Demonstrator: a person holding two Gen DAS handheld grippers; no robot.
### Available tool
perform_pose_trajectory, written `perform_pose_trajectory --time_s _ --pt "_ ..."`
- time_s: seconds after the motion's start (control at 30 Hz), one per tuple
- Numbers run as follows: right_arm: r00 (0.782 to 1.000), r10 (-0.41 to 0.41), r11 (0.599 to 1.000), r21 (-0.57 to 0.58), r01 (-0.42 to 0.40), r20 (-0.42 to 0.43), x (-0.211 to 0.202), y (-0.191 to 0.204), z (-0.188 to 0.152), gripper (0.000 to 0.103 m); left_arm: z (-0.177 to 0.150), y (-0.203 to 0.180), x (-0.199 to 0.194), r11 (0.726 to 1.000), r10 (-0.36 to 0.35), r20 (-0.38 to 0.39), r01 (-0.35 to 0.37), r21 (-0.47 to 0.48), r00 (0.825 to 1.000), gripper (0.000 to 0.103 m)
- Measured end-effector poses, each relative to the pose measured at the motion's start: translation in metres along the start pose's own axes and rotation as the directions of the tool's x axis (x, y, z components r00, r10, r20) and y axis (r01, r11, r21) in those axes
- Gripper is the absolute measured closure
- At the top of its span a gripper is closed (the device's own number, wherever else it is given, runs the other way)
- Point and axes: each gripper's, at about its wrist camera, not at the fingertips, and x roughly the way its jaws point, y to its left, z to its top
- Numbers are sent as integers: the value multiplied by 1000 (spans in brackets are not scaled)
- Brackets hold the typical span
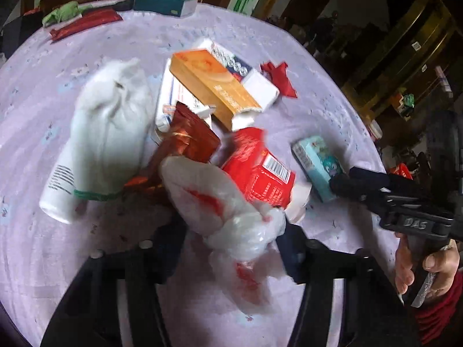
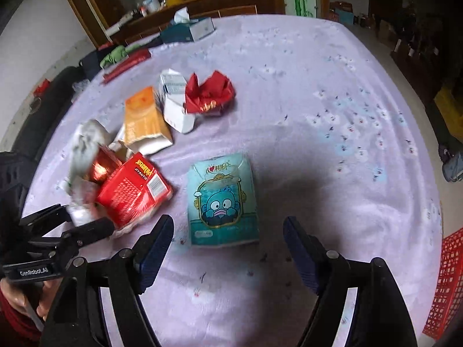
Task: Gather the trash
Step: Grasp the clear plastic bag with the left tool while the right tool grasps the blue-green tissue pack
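Observation:
A crumpled white plastic bag (image 1: 225, 211) with red print lies at the near side of a trash pile, and my left gripper (image 1: 231, 231) is shut on it, one pad pressing each side. The right wrist view shows that gripper (image 2: 78, 217) at lower left with white plastic between its fingers. A teal tissue pack (image 2: 222, 199) with a cartoon face lies flat on the lilac tablecloth (image 2: 318, 115). My right gripper (image 2: 228, 225) hangs open over the pack's near end, a finger on either side, not touching. In the left wrist view the right gripper (image 1: 347, 179) sits at the pack (image 1: 315, 164).
The pile holds a red box (image 2: 133, 190), an orange box (image 2: 144, 118), a white-blue carton (image 2: 173, 101), crumpled red paper (image 2: 208, 95), a copper foil packet (image 1: 188, 136) and a white bottle (image 1: 58, 190). A tissue box (image 2: 188, 29) stands at the far edge. A red crate (image 2: 448, 283) sits on the floor.

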Motion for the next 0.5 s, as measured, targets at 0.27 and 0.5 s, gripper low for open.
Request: perform_pose_trajectory --time_s 0.27,0.5 --pt "994 -103 994 -42 104 22 17 16 -3 40 -11 7 -16 999 -16 51 14 32 999 72" --pt "988 -135 990 -31 138 68 2 26 -16 60 -20 12 -37 998 13 132 -21 59 991 72"
